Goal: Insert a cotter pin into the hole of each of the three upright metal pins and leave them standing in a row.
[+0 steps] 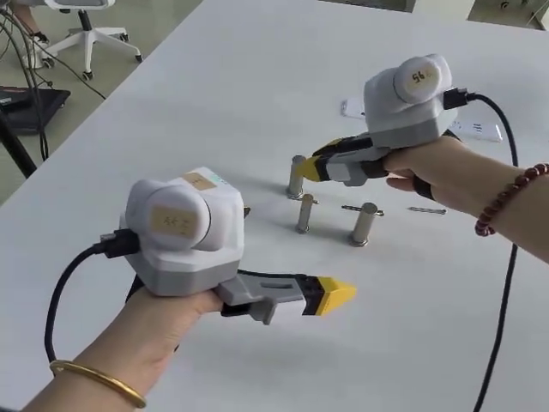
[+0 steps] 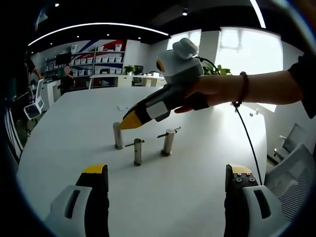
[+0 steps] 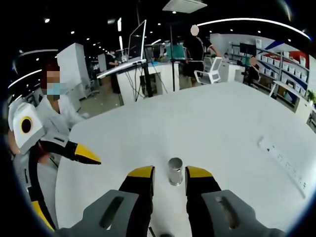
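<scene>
Three upright metal pins stand in a loose row on the white table: a far-left pin [image 1: 296, 178], a middle pin [image 1: 305, 214] and a right pin [image 1: 364, 224]. In the left gripper view a cotter pin [image 2: 129, 144] crosses the middle pin [image 2: 138, 151], and another cotter pin [image 2: 170, 131] crosses the right pin [image 2: 168, 142]. The far-left pin [image 2: 117, 136] shows none. My right gripper [image 1: 307, 169] hovers at that pin's top; its jaws stand slightly apart with the pin head [image 3: 175, 171] just ahead between them. My left gripper [image 1: 339, 294] is wide open, nearer me, holding nothing.
A loose cotter pin [image 1: 426, 209] lies on the table to the right of the row. A white power strip [image 1: 480, 130] lies at the far right of the table. An office chair [image 1: 86, 26] and cables stand off the table at the left.
</scene>
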Tool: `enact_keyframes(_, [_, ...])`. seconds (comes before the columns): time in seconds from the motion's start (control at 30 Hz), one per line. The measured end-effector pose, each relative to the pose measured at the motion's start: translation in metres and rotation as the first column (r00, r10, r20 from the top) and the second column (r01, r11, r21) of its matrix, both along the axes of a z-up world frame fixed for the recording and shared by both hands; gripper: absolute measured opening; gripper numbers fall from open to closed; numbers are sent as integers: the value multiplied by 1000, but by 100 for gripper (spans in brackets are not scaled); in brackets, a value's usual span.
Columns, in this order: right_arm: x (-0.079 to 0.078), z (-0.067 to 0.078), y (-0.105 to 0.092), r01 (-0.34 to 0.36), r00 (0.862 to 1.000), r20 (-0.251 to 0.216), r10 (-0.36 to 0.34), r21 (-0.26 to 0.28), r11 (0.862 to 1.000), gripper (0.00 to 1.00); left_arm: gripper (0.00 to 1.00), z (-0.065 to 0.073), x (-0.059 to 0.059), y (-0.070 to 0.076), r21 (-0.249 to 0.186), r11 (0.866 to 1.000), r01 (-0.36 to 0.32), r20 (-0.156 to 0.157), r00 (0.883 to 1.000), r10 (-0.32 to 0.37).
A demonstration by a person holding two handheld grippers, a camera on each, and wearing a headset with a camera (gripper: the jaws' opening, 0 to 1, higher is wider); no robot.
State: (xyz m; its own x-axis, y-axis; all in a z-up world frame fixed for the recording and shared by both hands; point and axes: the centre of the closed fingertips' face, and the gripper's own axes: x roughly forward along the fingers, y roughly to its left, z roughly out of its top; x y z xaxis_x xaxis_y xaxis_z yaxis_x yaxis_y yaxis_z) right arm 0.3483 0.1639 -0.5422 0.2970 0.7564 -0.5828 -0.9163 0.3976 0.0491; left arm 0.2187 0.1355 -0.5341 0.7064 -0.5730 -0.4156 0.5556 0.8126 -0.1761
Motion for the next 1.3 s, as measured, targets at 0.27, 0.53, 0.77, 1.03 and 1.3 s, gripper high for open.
enact_keyframes(0.27, [12,-14,11,14,1000,-3,-14,-17,1000,18,98,1,3,3,22,1000,-5,14,1000,5])
enact_keyframes(0.53, [21,-16,15,31,999,-15,-31,-12,999,14,97,3,6,6,16,1000,-17,19,1000,17])
enact_keyframes(0.77, [25,-21,13,28,1000,-11,-28,-42,999,10,97,4,8,7,10,1000,-25,16,1000,25])
enact_keyframes(1.03, [26,-23,12,17,1000,-1,-17,-51,999,8,96,2,8,6,18,1000,-22,12,1000,22])
enact_keyframes(1.3, [23,-23,7,12,1000,-11,-13,-54,998,8,96,3,10,8,25,999,-30,20,999,29])
